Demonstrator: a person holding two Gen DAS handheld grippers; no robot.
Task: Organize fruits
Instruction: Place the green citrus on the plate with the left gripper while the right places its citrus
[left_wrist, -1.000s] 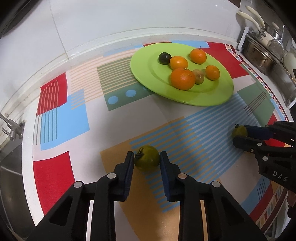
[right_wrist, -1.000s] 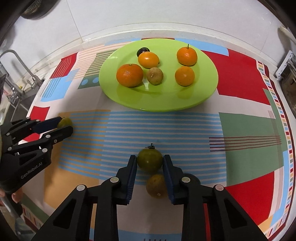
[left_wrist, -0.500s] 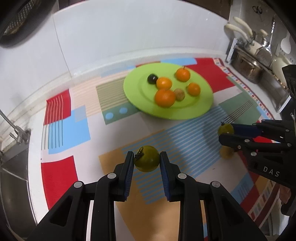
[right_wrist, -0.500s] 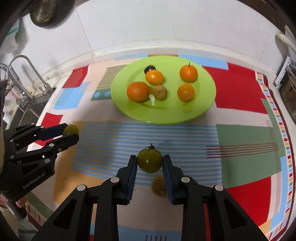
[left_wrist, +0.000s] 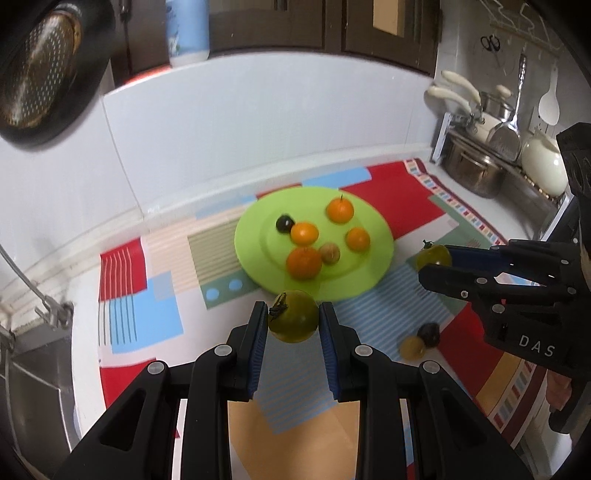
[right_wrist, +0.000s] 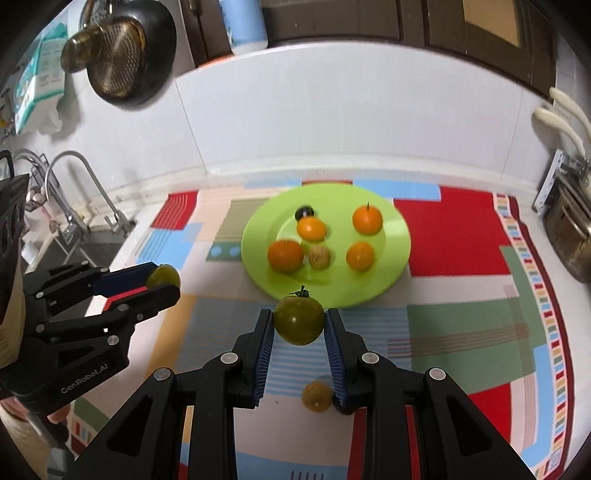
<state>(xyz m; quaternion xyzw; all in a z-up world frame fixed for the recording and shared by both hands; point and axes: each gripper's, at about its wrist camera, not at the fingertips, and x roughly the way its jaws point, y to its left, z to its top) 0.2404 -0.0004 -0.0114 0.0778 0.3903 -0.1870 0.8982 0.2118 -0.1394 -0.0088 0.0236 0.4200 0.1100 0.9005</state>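
My left gripper (left_wrist: 293, 317) is shut on a green tomato (left_wrist: 294, 316) and holds it well above the patterned mat; it also shows in the right wrist view (right_wrist: 162, 282). My right gripper (right_wrist: 299, 320) is shut on a second green tomato (right_wrist: 299, 320), also raised, seen in the left wrist view (left_wrist: 433, 257). The lime green plate (left_wrist: 373, 275) lies ahead with several oranges, a brownish fruit (left_wrist: 330, 252) and a dark plum (left_wrist: 284, 223). A small yellow fruit (right_wrist: 316, 396) and a dark fruit (left_wrist: 429, 333) lie on the mat below the right gripper.
The counter carries a colourful patterned mat (right_wrist: 454, 236). A sink with a tap (right_wrist: 79, 192) is at the left. Pots and utensils (left_wrist: 476, 166) stand at the right. A white tiled wall (left_wrist: 258, 122) runs behind, with a strainer (right_wrist: 114, 62) hanging on it.
Both grippers have lifted their green tomatoes up from the mat and tilted up, so the wall and cupboards come into view. The plate now looks farther away.
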